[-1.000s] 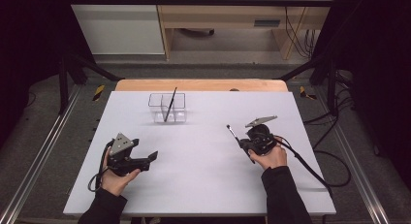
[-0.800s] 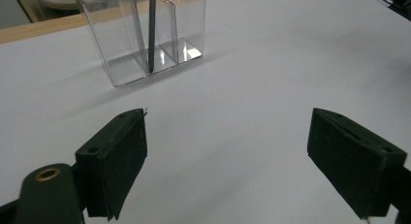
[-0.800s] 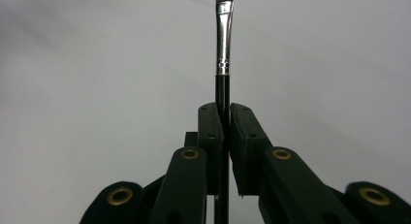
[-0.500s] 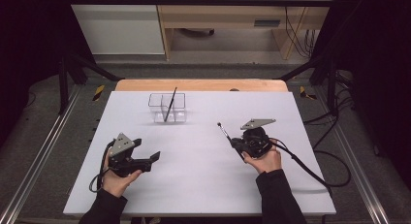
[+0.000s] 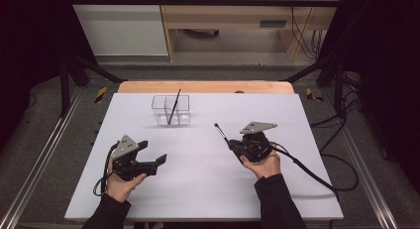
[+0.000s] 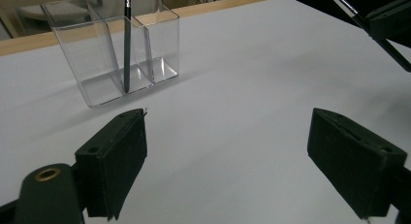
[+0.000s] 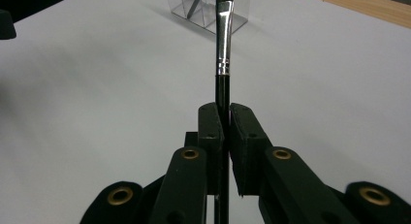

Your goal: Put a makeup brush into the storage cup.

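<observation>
My right gripper (image 5: 234, 145) is shut on the black handle of a paintbrush (image 5: 222, 133). The brush's silver ferrule and bristle end point up and left toward a clear two-compartment holder (image 5: 159, 109). In the right gripper view the paintbrush (image 7: 224, 54) rises straight out of the closed jaws of my right gripper (image 7: 226, 118), with the holder (image 7: 240, 15) far ahead. A second dark brush (image 5: 173, 107) leans in the holder. My left gripper (image 5: 153, 152) rests low at the front left, open and holding nothing. In the left gripper view, my left gripper (image 6: 237, 156) faces the holder (image 6: 102, 64).
The white table sheet (image 5: 198, 189) lies over a wooden top whose strip (image 5: 203, 86) shows at the far edge. A black cable (image 5: 317, 174) trails from the right gripper off the right side. Metal rails (image 5: 34, 164) flank the table.
The right hand has carried the paintbrush leftward, closer to the holder. The left hand and its open gripper have stayed where they were.
</observation>
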A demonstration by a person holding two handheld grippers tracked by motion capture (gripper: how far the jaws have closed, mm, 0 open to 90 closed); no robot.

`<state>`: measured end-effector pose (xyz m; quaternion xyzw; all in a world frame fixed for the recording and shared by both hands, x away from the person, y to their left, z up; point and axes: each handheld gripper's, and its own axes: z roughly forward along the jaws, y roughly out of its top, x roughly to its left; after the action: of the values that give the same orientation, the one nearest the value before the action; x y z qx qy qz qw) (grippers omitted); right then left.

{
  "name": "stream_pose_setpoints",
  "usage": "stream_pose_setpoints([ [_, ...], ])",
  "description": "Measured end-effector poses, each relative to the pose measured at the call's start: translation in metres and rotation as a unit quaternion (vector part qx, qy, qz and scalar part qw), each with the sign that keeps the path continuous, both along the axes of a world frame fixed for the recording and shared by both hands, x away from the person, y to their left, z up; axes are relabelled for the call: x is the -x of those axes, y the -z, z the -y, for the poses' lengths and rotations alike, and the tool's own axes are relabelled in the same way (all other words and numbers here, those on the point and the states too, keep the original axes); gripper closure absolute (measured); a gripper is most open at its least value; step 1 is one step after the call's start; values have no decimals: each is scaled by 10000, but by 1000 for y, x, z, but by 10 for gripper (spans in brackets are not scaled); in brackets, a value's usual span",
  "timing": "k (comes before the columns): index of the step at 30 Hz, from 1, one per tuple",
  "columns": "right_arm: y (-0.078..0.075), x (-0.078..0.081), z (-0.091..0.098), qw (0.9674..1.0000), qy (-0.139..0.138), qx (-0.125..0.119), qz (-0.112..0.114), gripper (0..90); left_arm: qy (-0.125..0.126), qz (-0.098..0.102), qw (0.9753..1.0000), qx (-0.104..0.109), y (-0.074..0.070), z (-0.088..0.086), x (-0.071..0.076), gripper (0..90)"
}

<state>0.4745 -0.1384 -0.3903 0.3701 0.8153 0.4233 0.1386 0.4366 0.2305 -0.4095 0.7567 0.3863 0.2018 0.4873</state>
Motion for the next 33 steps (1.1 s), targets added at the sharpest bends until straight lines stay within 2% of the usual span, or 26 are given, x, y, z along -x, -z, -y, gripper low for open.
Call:
stream_pose_setpoints([
  [10,-5,3,-8,9994,-84,-231,248,844,89,22,9999,141,-7,7,-2,135],
  [15,-6,6,-9,9988,-91,-349,339,844,157,26,9995,286,-13,13,-4,136],
  [22,-6,9,-11,9982,-91,-446,390,844,247,46,9990,376,-19,23,-8,136],
  [33,-3,10,-14,9974,-114,-578,422,844,312,72,9975,628,-28,38,-19,139],
])
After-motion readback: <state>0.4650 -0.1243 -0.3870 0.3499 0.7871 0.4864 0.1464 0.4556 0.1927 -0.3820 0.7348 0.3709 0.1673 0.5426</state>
